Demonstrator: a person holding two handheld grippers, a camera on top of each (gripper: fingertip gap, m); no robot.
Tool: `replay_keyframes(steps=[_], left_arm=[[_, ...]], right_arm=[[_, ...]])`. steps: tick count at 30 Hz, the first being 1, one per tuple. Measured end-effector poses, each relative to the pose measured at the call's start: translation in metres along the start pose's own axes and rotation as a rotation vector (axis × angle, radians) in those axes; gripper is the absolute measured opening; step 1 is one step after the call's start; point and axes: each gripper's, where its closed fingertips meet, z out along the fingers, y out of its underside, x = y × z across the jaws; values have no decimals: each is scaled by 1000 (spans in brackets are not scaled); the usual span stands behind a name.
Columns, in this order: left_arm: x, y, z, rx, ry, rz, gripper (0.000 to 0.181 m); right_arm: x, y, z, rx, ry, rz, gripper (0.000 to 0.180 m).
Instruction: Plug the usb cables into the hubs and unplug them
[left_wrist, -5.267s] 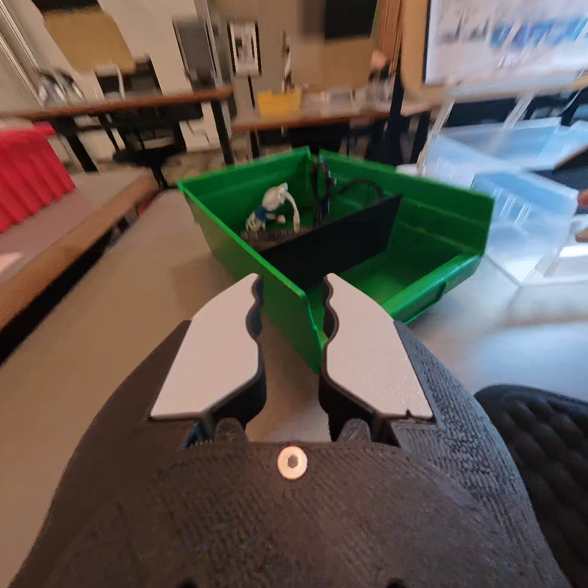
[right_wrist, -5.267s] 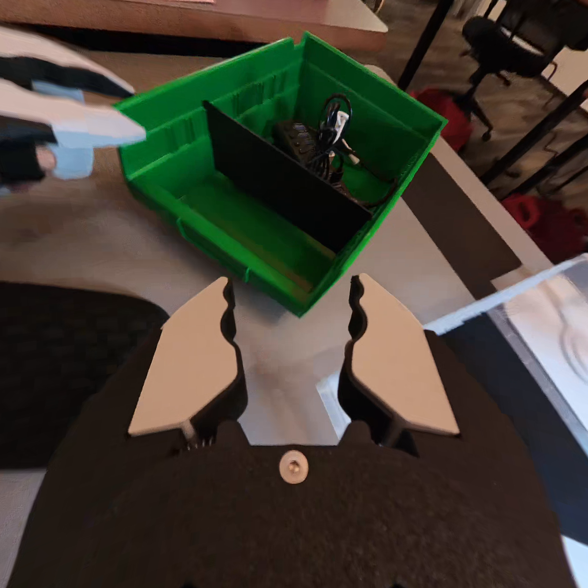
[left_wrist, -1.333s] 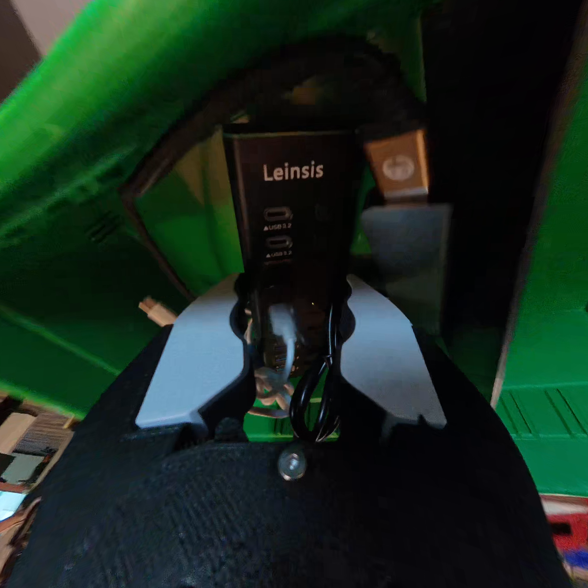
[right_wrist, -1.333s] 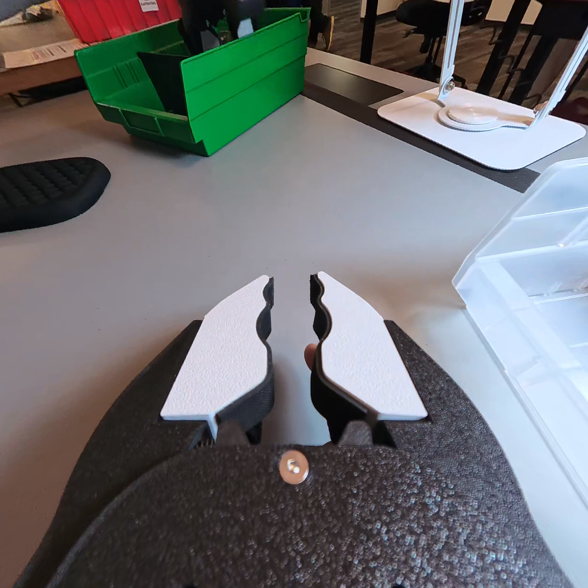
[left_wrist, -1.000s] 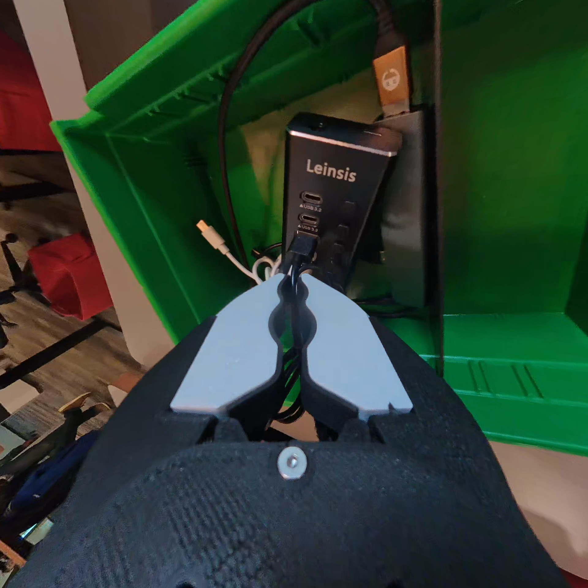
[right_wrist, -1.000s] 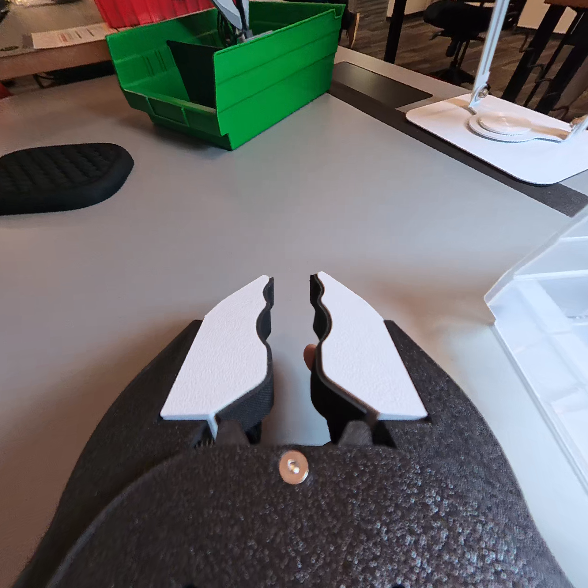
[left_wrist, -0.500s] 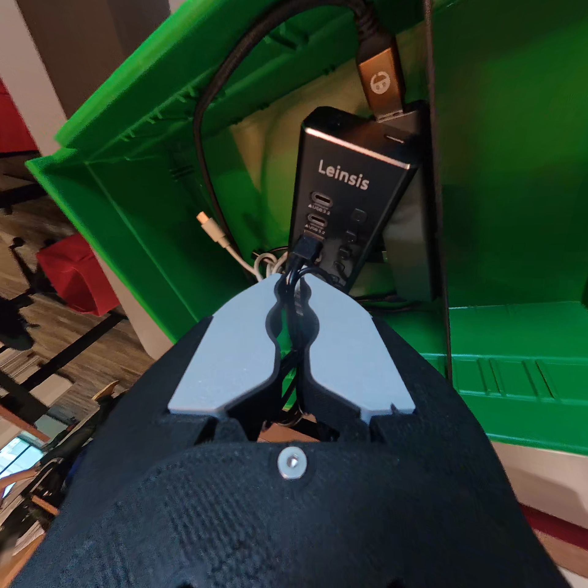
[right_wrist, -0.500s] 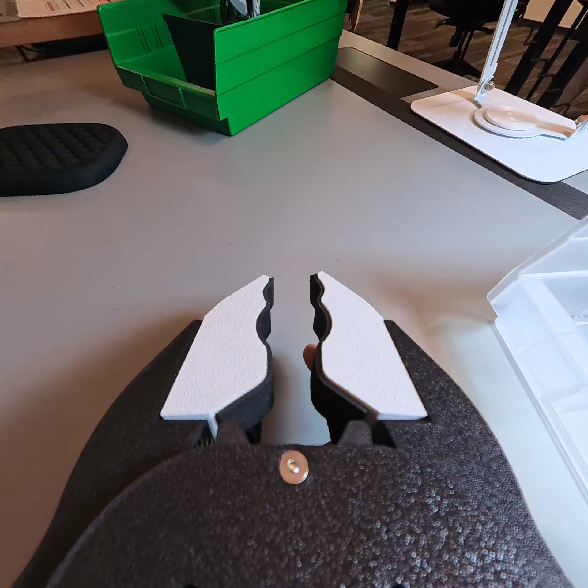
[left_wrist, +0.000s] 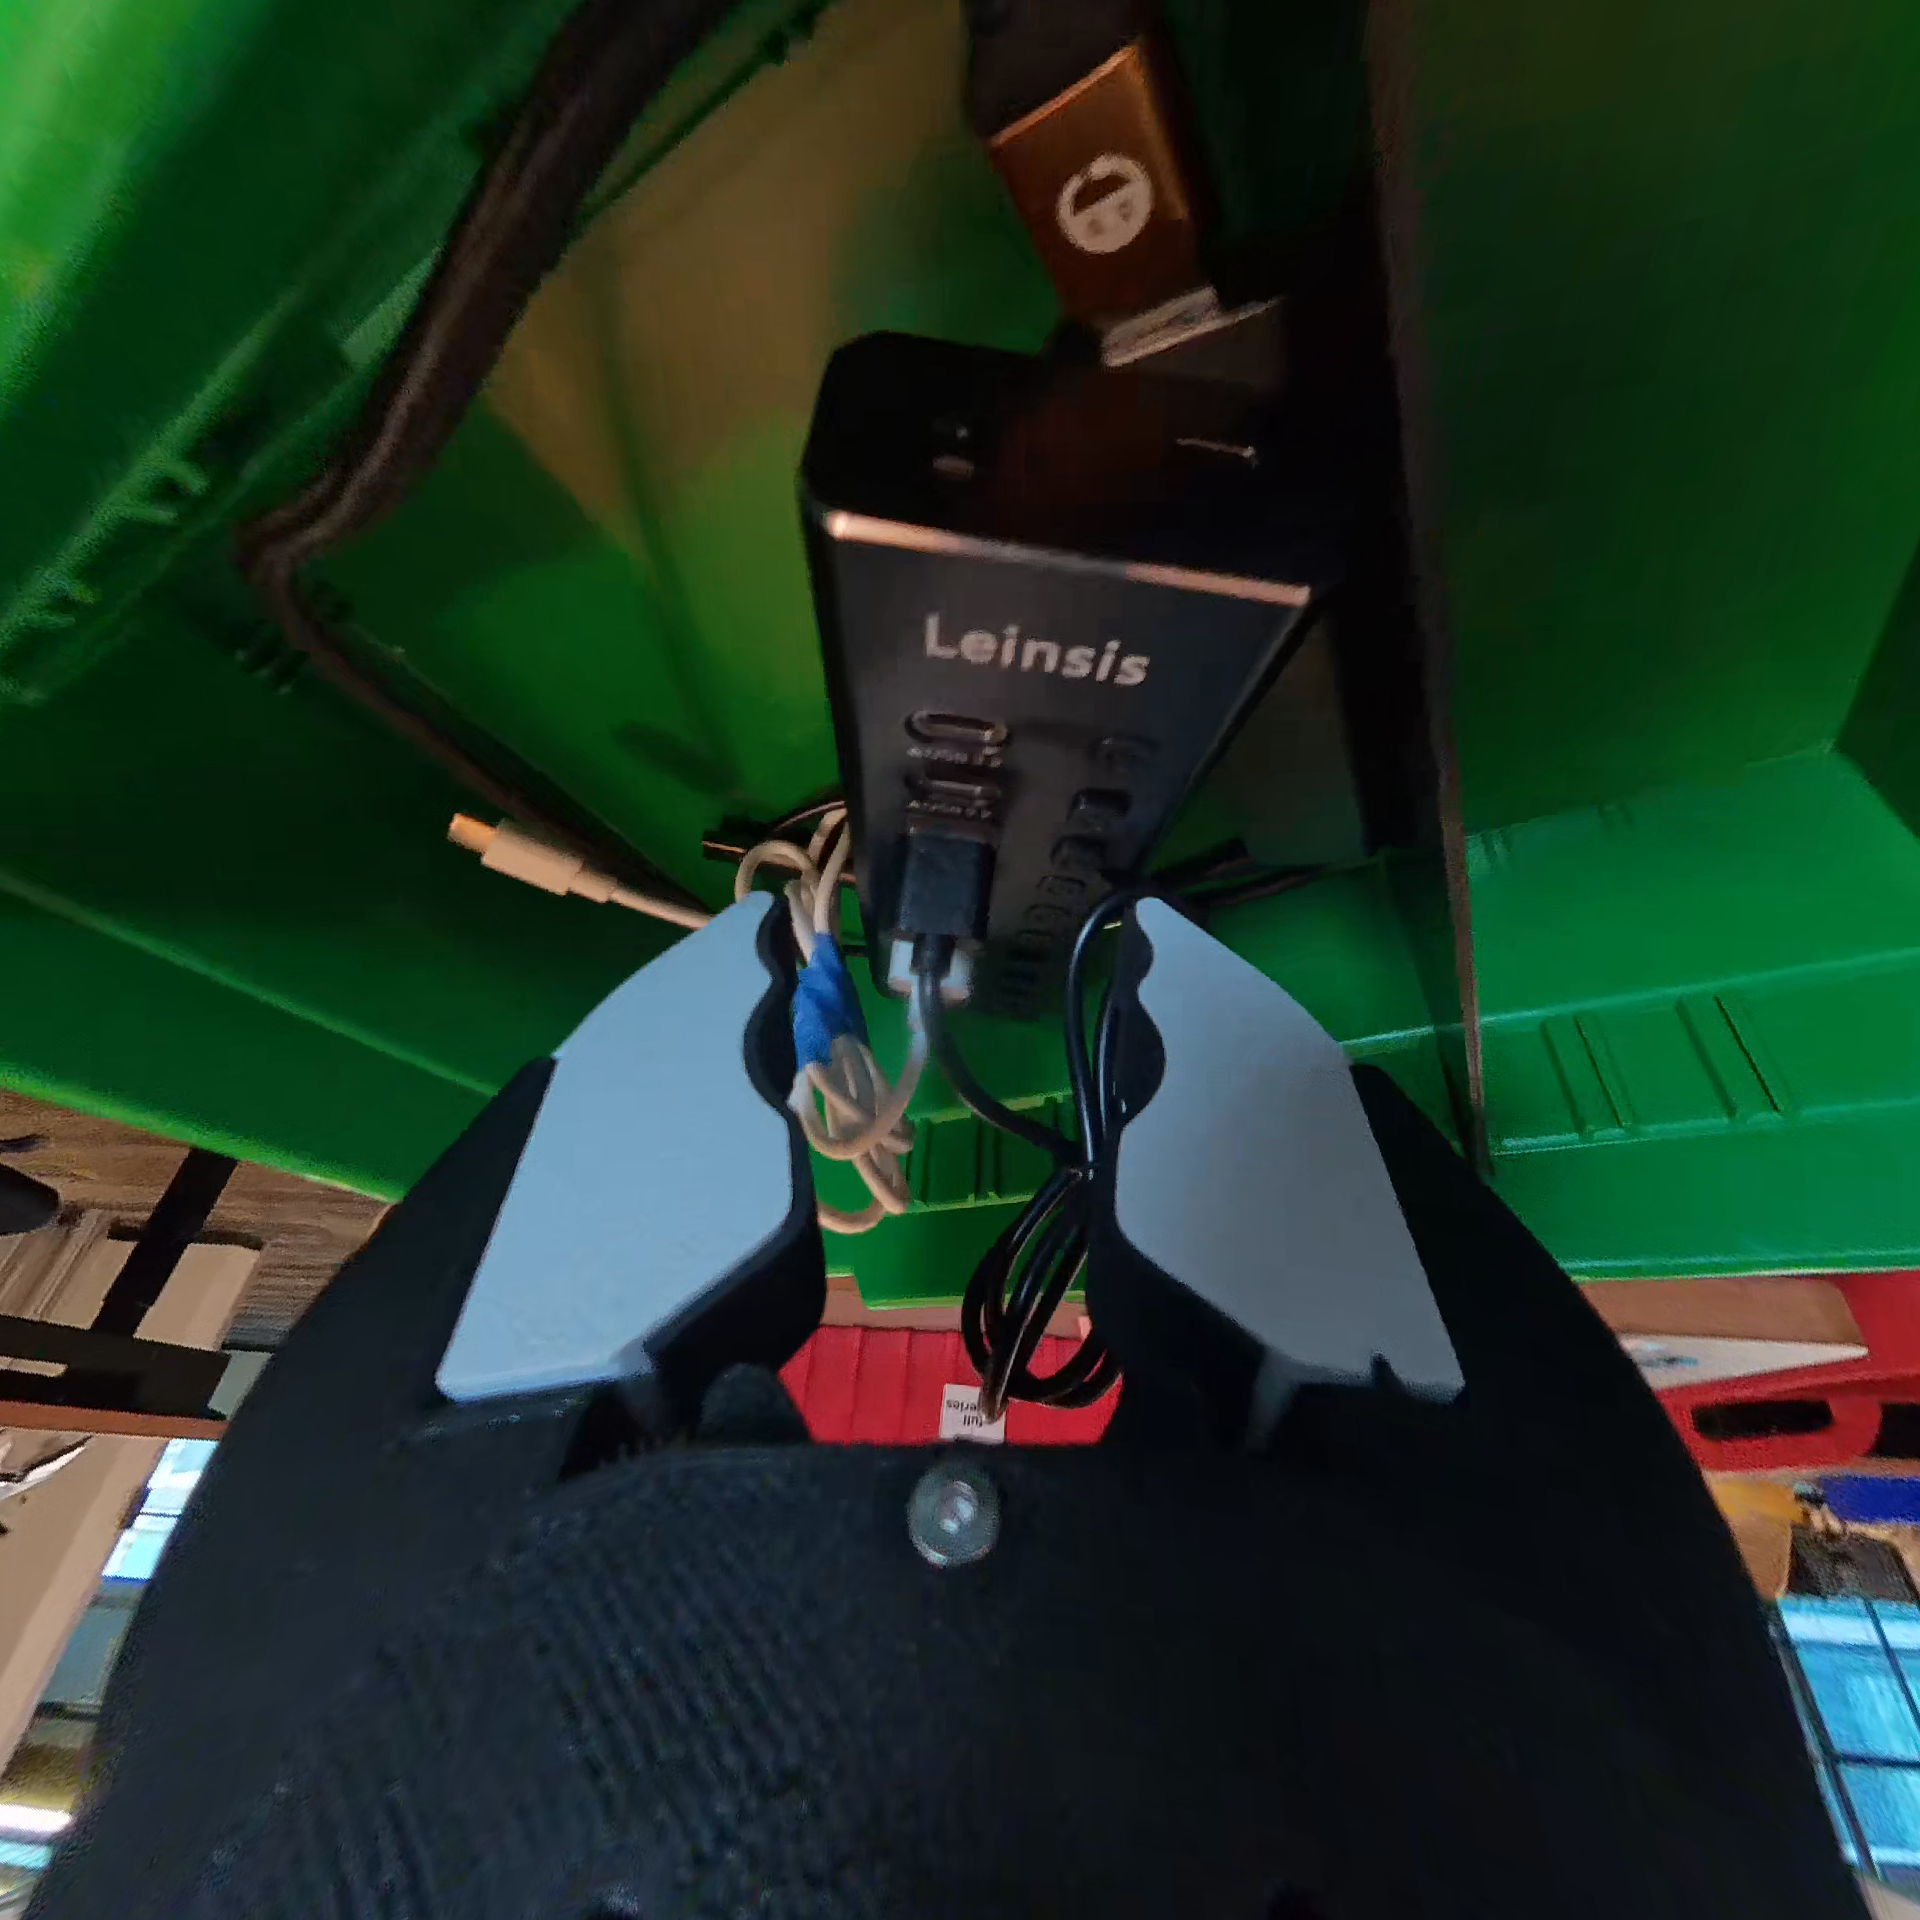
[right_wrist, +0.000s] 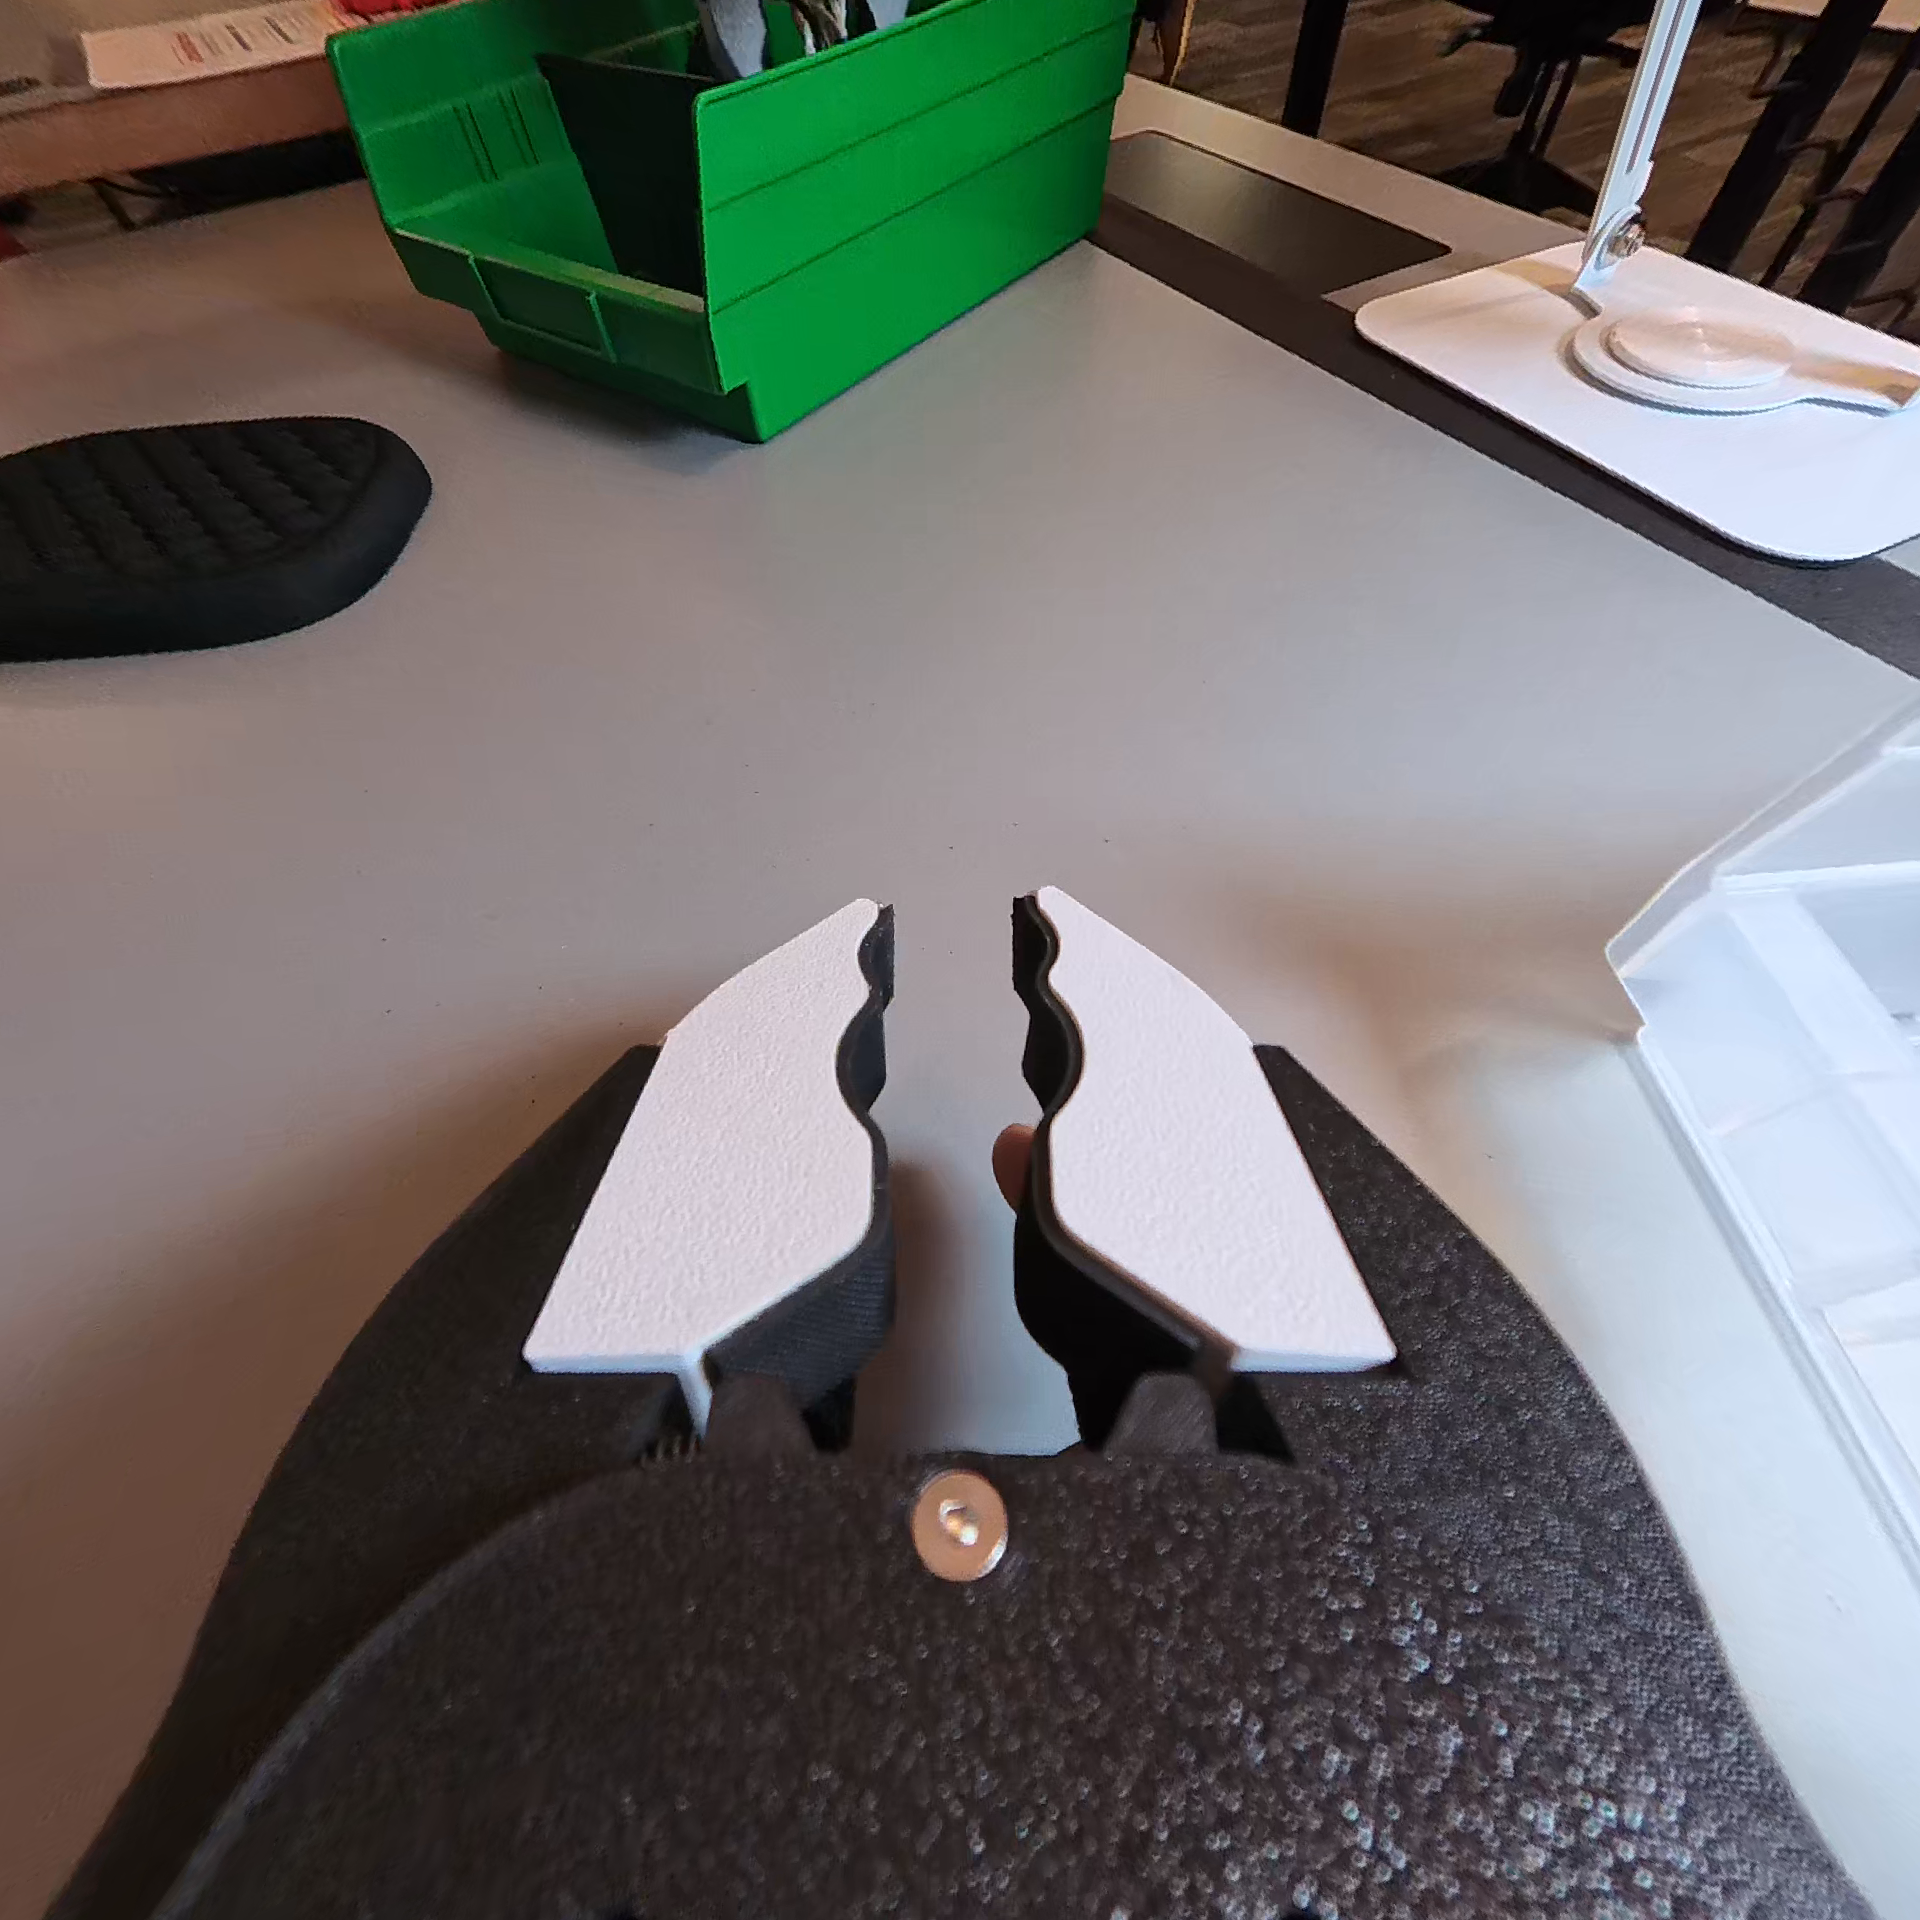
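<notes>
The left gripper is spread wide inside the green plastic bin, nothing pinched between its pale fingers. Right at the fingertips a long black rectangular usb hub is propped up against the bin's black divider panel, with a short black usb plug seated in one of its lower ports. Loose loops of thin black cable and a white cable bundle wrapped in blue tape are draped between the fingers — touched maybe, but not gripped. A bronze-coloured plug is stuck into the hub's top end.

The right gripper is parked low over the grey table, well apart from the bin (fingers parted by a narrow gap, nothing held). A black textured pad is seen off to the left.
</notes>
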Motion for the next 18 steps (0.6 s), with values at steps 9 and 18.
replay_keyframes(steps=[9,18], left_arm=[[8,-24,15,59,78,17,65],[2,-28,10,276,-11,-114,64]], right_arm=[[4,0,-1,8,-26,73,22],[5,-1,-2,16,-26,92,22]])
